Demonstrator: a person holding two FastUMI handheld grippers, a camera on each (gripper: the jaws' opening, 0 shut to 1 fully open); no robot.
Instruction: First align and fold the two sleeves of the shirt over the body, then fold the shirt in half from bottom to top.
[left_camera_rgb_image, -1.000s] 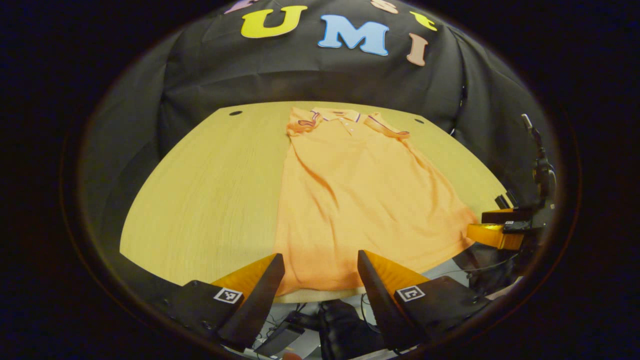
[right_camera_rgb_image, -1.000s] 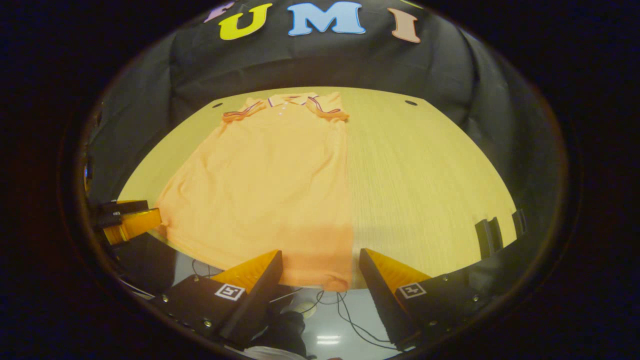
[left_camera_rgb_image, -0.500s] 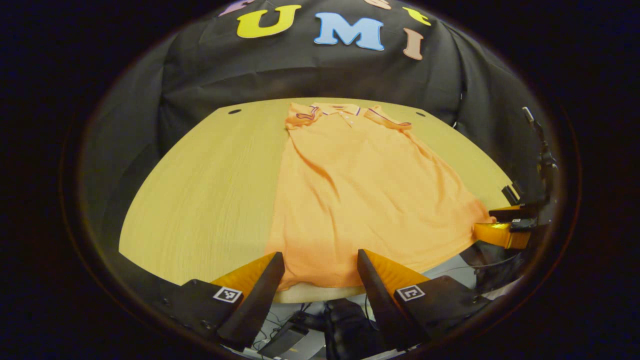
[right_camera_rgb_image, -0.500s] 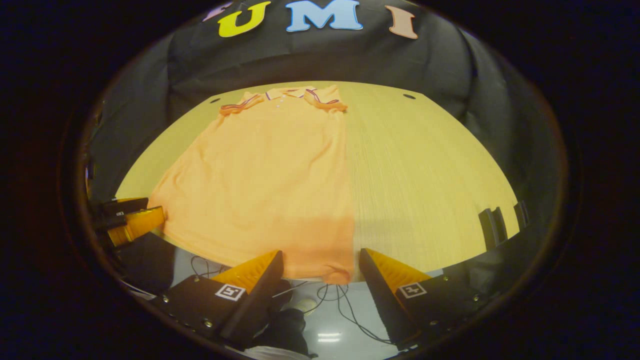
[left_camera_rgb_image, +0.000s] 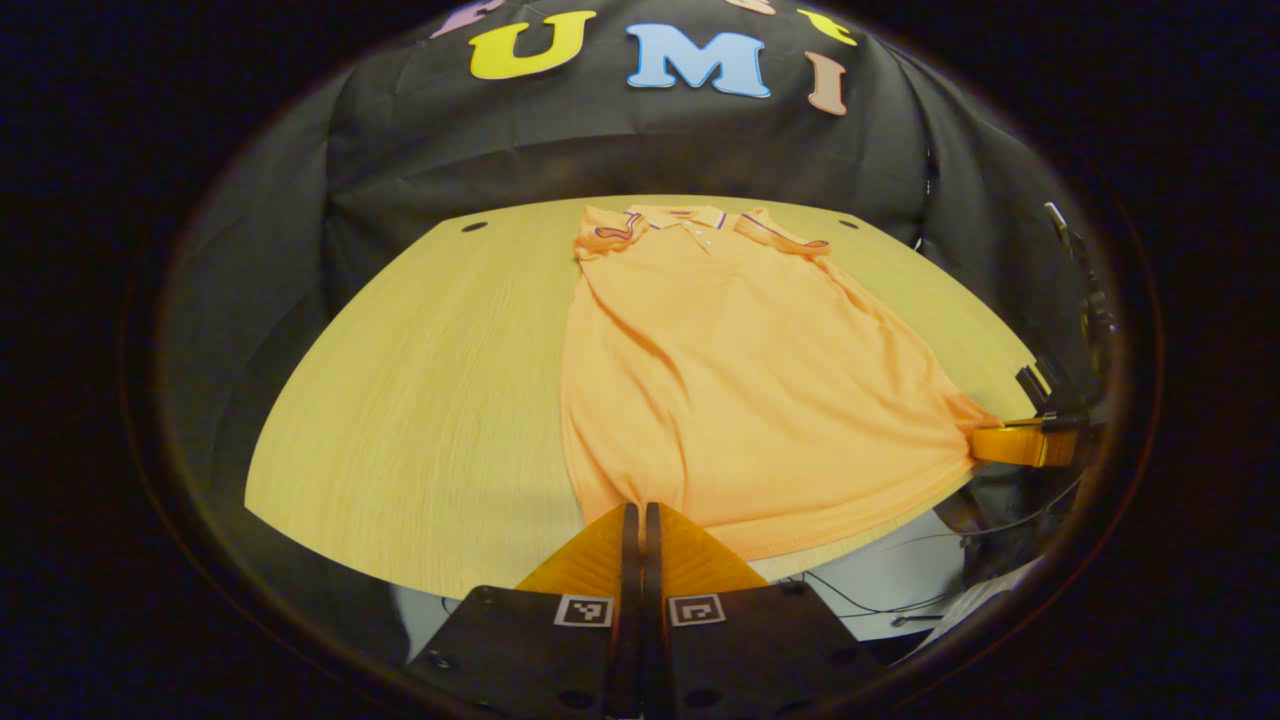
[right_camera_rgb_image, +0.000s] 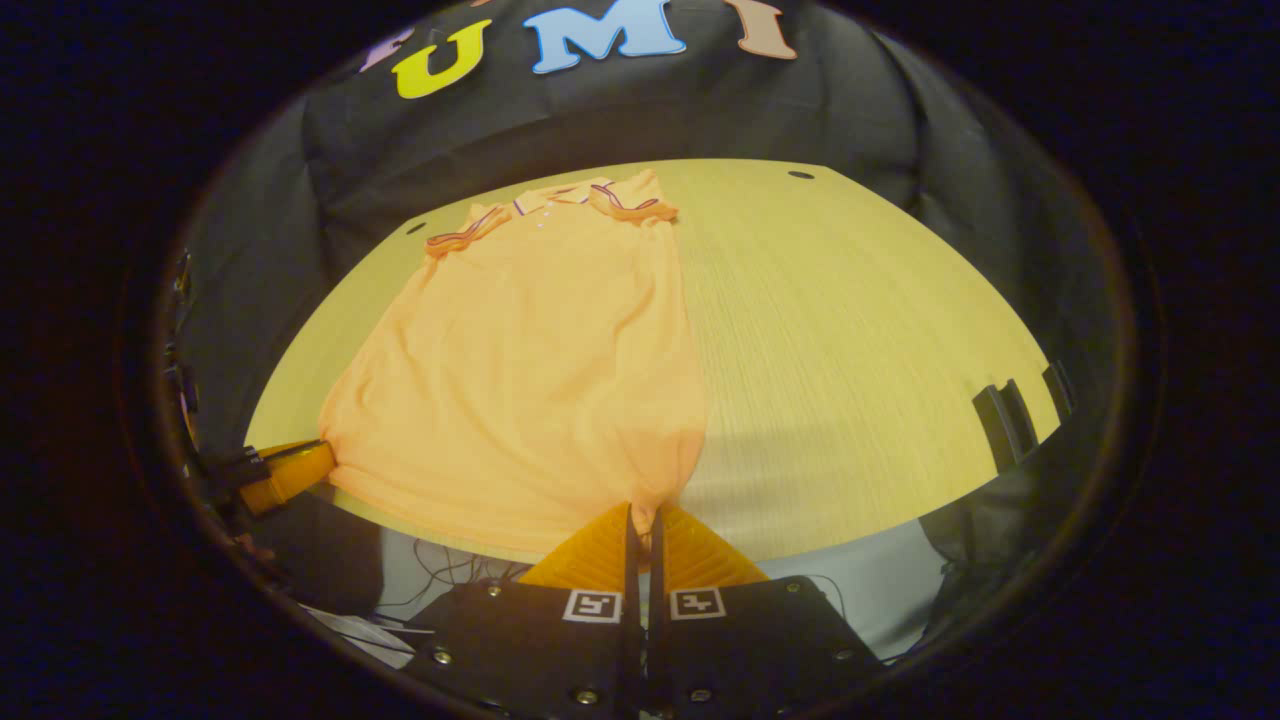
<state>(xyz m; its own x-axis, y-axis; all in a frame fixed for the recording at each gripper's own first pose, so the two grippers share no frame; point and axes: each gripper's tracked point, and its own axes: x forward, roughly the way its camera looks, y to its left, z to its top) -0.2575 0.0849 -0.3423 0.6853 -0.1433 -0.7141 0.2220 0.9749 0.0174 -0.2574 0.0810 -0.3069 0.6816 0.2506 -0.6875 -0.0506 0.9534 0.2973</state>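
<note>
Here the shirt (left_camera_rgb_image: 740, 390) lies flat on the table (left_camera_rgb_image: 420, 400), collar (left_camera_rgb_image: 690, 218) at the far edge, hem at the near edge, both sleeves already turned in over the body. My left gripper (left_camera_rgb_image: 634, 512) has its fingers pressed together on the hem corner on its side; my right gripper (right_camera_rgb_image: 640, 512) is likewise clamped on the opposite hem corner, where the cloth gathers to a small peak between the fingers. In the left gripper view the right gripper (left_camera_rgb_image: 1020, 443) appears at the far hem corner; in the right gripper view the left gripper (right_camera_rgb_image: 285, 472) appears at the other.

Step in hand, as I judge it: the bottom-to-top fold, just started, with both corners gripped but the hem not yet raised.

To do it well, I should:
- lift both corners together and to equal height, so the hem stays straight between them;
- keep light tension across the hem, enough to prevent sag but not enough to drag the collar end along the table;
- carry the hem in an arc toward the collar, letting the crease form near mid-body;
- lower both corners just short of the collar, edges in line with the sides below, before letting go.

Risk: a thin pinch may slip, or uneven travel may skew the fold and pull the sleeves loose.
</note>
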